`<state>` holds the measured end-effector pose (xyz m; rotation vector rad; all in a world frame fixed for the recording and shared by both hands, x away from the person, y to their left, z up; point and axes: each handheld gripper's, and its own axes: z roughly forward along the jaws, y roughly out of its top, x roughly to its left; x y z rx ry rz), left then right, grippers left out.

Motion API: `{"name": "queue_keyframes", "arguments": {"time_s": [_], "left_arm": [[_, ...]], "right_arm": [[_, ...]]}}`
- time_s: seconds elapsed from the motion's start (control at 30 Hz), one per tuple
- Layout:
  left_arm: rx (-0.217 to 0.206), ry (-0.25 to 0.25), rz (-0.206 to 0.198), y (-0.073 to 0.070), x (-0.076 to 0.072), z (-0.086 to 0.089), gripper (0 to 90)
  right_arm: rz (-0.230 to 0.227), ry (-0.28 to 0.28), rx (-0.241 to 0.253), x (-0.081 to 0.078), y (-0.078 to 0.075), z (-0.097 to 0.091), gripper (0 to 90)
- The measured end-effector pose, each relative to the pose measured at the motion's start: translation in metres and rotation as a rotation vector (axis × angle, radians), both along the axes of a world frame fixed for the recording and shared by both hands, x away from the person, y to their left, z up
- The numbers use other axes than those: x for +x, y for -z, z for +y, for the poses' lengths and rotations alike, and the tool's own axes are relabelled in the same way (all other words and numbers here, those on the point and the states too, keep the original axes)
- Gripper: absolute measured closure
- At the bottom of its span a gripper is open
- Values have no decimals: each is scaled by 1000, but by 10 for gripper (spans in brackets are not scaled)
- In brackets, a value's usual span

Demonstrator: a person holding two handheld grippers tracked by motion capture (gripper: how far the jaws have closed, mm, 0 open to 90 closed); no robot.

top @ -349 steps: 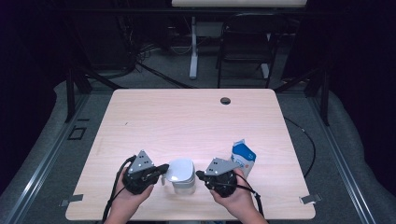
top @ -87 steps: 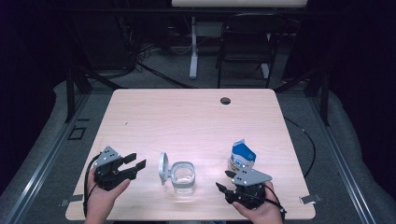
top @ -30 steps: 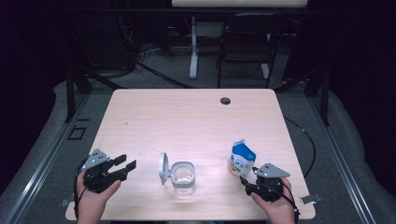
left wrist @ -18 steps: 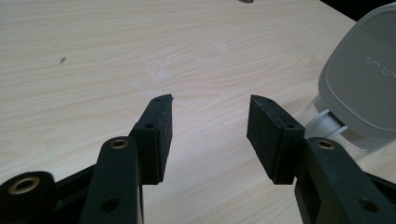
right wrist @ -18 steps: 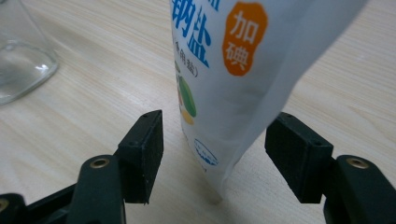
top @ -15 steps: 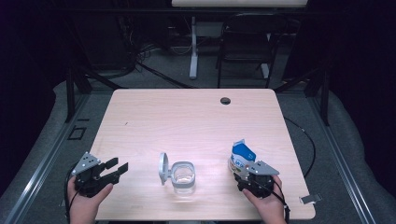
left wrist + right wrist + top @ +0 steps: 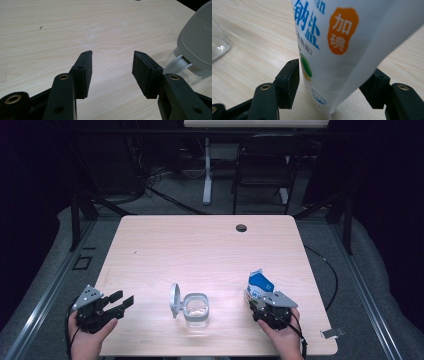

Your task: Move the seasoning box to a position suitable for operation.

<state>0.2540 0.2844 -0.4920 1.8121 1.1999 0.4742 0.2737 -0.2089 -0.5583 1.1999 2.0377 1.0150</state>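
Right tongs (image 7: 332,82) spread wide around salt pouch (image 7: 342,50), not pinching yet; soft pouch could buckle or tip toward glass jar (image 7: 196,307). Left tongs (image 7: 112,65) released, empty.

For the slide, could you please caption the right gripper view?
Open right claw straddles the white salt pouch standing on the wooden table, pads not yet pressing.

Glossy plastic salt bag (image 7: 342,50), matt wood table (image 7: 200,250)
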Motion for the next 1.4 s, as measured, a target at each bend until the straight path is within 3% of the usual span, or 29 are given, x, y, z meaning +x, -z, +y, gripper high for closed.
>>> {"name": "queue_keyframes", "arguments": {"time_s": [0.23,0.73,1.4], "left_arm": [[0,-1,3,0,0,0,508],[-4,-7,10,4,1,3,508],[-15,-16,25,8,3,7,508]], "right_arm": [[-19,15,-15,-2,2,5,365],[-47,32,22,0,11,7,349],[-42,57,-22,7,18,15,341]]}}
